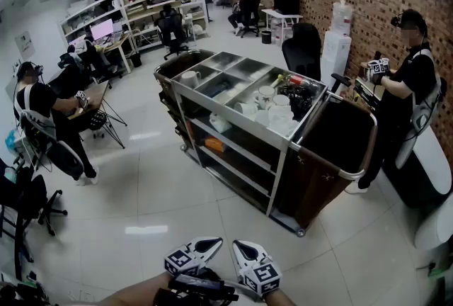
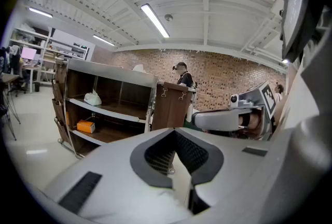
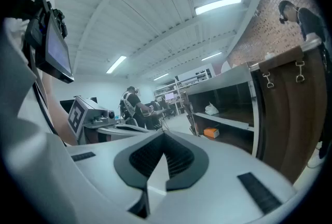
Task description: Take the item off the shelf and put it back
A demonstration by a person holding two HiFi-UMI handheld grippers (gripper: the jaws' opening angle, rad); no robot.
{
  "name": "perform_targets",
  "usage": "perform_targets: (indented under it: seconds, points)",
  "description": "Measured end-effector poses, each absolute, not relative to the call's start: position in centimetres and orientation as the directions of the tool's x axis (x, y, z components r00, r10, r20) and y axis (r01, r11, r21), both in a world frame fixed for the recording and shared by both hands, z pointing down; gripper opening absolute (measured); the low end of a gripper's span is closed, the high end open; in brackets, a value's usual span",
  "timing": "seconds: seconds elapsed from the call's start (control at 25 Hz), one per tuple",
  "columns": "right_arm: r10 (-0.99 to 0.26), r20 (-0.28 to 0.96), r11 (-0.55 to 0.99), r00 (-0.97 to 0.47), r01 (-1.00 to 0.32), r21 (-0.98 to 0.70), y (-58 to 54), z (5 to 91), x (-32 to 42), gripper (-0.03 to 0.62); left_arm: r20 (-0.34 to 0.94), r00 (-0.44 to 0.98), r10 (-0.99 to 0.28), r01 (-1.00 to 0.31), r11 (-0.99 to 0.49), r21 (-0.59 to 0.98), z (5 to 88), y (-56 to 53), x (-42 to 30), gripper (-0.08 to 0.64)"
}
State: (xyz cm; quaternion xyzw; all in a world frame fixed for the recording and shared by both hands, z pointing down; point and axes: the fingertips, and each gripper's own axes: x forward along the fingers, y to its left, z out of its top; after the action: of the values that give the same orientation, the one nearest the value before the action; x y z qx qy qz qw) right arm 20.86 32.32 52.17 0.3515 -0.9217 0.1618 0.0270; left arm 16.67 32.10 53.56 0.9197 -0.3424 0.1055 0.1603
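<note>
left claw, right claw: tips together

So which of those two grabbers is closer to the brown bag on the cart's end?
Right. The brown bag lies ahead and to the right of the right gripper; the left gripper is on its far side, further off. Neither touches it.
</note>
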Motion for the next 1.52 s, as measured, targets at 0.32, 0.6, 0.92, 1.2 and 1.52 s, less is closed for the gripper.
perform_targets:
  seconds: [0.32, 0.6, 0.92, 1.2, 1.52]
  points:
    - [-0.638, 0.157, 0.703, -0.754, -0.653, -0.282, 31.0, 52.2, 21.4, 0.006, 0.304, 0.739, -0.601, -0.668, -0.713, 0.215, 53.3, 30.7, 17.1, 0.011]
    - [-0.608, 0.168, 0.720, -0.776, -0.628, -0.297, 29.9, 52.9, 20.1, 0.007, 0.316, 0.699, -0.642, -0.712, -0.667, 0.219, 54.1, 29.2, 14.5, 0.011]
    - [-0.623, 0.209, 0.696, -0.754, -0.656, -0.291, 25.5, 53.7, 18.3, 0.006, 0.313, 0.722, -0.617, -0.688, -0.688, 0.233, 54.6, 24.4, 12.8, 0.011]
    - [-0.647, 0.254, 0.675, -0.719, -0.695, -0.250, 19.1, 52.8, 14.8, 0.006, 0.291, 0.753, -0.590, -0.656, -0.711, 0.253, 54.9, 16.8, 8.7, 0.011]
    - [-0.667, 0.296, 0.647, -0.684, -0.729, -0.226, 11.9, 52.2, 9.2, 0.006, 0.259, 0.780, -0.570, -0.625, -0.730, 0.277, 54.2, 9.1, 3.4, 0.011]
